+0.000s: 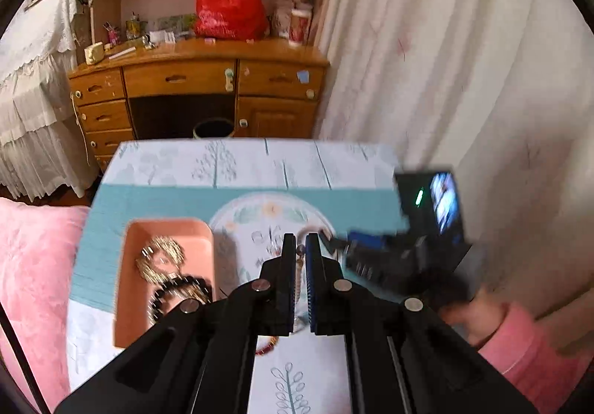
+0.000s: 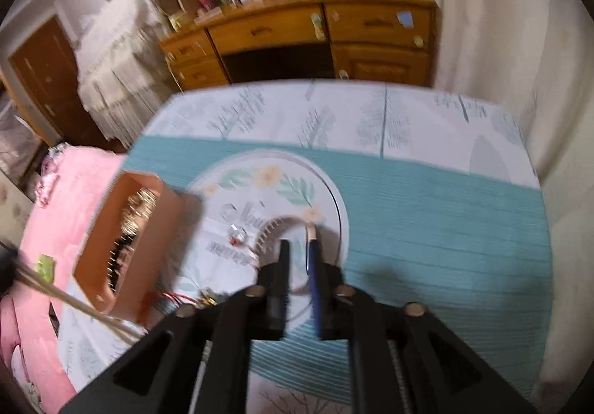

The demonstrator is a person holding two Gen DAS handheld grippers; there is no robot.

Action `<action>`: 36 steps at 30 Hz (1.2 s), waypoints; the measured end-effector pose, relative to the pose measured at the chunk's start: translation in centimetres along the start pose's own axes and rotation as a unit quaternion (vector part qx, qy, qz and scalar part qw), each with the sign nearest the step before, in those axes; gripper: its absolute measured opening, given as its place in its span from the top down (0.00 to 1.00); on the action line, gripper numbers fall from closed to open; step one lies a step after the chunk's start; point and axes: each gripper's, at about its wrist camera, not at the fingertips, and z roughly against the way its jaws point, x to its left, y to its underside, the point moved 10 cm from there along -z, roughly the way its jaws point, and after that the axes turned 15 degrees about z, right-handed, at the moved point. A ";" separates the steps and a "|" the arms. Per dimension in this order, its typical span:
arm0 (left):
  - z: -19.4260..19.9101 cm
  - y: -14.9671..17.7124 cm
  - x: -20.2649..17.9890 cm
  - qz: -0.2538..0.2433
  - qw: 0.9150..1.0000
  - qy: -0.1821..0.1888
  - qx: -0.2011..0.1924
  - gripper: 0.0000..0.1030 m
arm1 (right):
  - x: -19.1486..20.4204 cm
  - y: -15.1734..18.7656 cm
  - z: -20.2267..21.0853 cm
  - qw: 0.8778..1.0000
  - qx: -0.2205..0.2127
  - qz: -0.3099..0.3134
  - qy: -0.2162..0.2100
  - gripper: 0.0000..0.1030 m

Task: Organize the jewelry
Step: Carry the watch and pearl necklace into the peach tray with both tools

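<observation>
A pink tray sits on the left of the table; it holds a gold chain and a black bead bracelet. The tray also shows in the right wrist view. My left gripper is nearly shut on a thin beaded strand that hangs between its fingers above the round mat. A red and gold bracelet lies below it. My right gripper is slightly open over a silver toothed hair hoop on the mat, its right finger touching the hoop's end. A small ring lies nearby.
The table wears a teal and white cloth. The right gripper body and a pink-sleeved hand are at the right. A pink blanket lies left. A wooden desk and white curtain stand behind.
</observation>
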 end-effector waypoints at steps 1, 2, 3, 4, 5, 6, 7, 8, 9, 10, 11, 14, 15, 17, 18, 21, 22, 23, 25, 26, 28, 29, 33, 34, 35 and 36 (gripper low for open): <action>0.4 -0.6 0.2 0.004 1.000 0.002 -0.005 0.97 | 0.0 0.2 -0.3 1.000 0.002 -0.002 0.002 0.72; 1.0 -1.5 0.5 0.009 1.000 0.005 -0.012 0.97 | -0.1 0.4 -0.6 1.000 0.003 -0.005 0.005 0.72; 1.4 -2.2 0.8 0.013 1.000 0.005 -0.017 0.97 | -0.1 0.6 -1.0 1.000 0.007 -0.008 0.009 0.72; 1.8 -2.8 1.2 0.018 1.000 0.004 -0.021 0.97 | -0.2 0.8 -1.4 1.000 0.014 -0.012 0.015 0.72; 2.1 -3.6 1.7 0.023 0.999 0.001 -0.025 0.97 | -0.3 1.1 -1.8 0.999 0.020 -0.015 0.022 0.72; 2.5 -4.3 2.2 0.028 0.999 0.000 -0.030 0.97 | -0.3 1.2 -2.1 0.999 0.023 -0.017 0.024 0.72; 2.9 -5.0 2.8 0.033 0.999 -0.003 -0.033 0.97 | -0.2 1.4 -2.5 0.999 0.028 -0.022 0.022 0.72; 3.2 -5.6 3.3 0.037 0.999 -0.004 -0.035 0.97 | -0.1 1.6 -2.9 0.999 0.031 -0.025 0.021 0.73; 3.6 -6.3 3.7 0.042 0.998 -0.005 -0.039 0.97 | -0.1 1.6 -3.0 0.999 0.033 -0.026 0.024 0.75; 3.8 -6.7 4.2 0.044 0.998 -0.008 -0.043 0.97 | -0.2 1.7 -3.2 0.999 0.035 -0.025 0.034 0.82; 4.1 -7.4 4.7 0.044 0.998 -0.008 -0.049 0.97 | -0.2 1.7 -3.3 0.998 0.036 -0.025 0.041 0.89; 4.3 -8.5 6.7 0.031 0.997 -0.035 -0.061 0.97 | 0.0 1.6 -3.3 0.998 0.039 -0.013 0.054 0.90; 4.2 -8.7 7.4 0.031 0.997 -0.040 -0.061 0.97 | 0.2 1.6 -3.2 0.997 0.040 -0.005 0.059 0.91; 4.1 -9.1 8.7 0.037 0.997 -0.040 -0.054 0.97 | 0.7 1.2 -2.6 0.997 0.031 -0.001 0.065 0.91; 3.9 -9.2 9.2 0.037 0.997 -0.042 -0.052 0.97 | 0.9 0.9 -2.3 0.998 0.028 -0.003 0.062 0.91; 3.3 -9.0 10.7 0.031 0.997 -0.052 -0.039 0.97 | 1.6 0.1 -1.4 0.998 0.018 -0.007 0.061 0.91; 3.0 -8.9 11.2 0.030 0.998 -0.053 -0.033 0.97 | 1.9 -0.2 -1.1 0.998 0.014 -0.011 0.060 0.91; 2.6 -8.7 11.5 0.029 0.998 -0.051 -0.025 0.97 | 2.2 -0.5 -0.8 0.998 0.011 -0.016 0.057 0.91; 1.8 -8.1 12.2 0.028 0.998 -0.050 -0.008 0.97 | 3.0 -1.3 -0.2 0.998 0.002 -0.027 0.049 0.91; 1.5 -7.8 12.5 0.027 0.998 -0.051 -0.002 0.97 | 3.5 -1.8 0.2 0.998 -0.004 -0.032 0.046 0.91; 0.6 -7.3 13.1 0.027 0.998 -0.053 0.015 0.97 | 4.5 -2.5 0.6 0.998 -0.011 -0.040 0.039 0.91; 0.3 -7.0 13.3 0.027 0.998 -0.052 0.022 0.97 | 5.0 -2.8 0.8 0.998 -0.014 -0.044 0.034 0.91; -1.2 -5.8 14.4 0.029 0.997 -0.052 0.055 0.97 | 7.3 -4.4 1.2 0.998 -0.025 -0.060 0.007 0.91; -1.5 -5.6 14.7 0.029 0.996 -0.052 0.061 0.97 | 8.1 -4.7 1.3 0.998 -0.029 -0.063 -0.002 0.91; -1.8 -5.3 14.9 0.028 0.996 -0.054 0.066 0.97 | 9.0 -5.1 1.3 0.997 -0.034 -0.063 -0.012 0.91; -2.1 -5.0 15.1 0.025 0.996 -0.056 0.071 0.97 | 9.7 -5.4 1.3 0.997 -0.037 -0.062 -0.017 0.91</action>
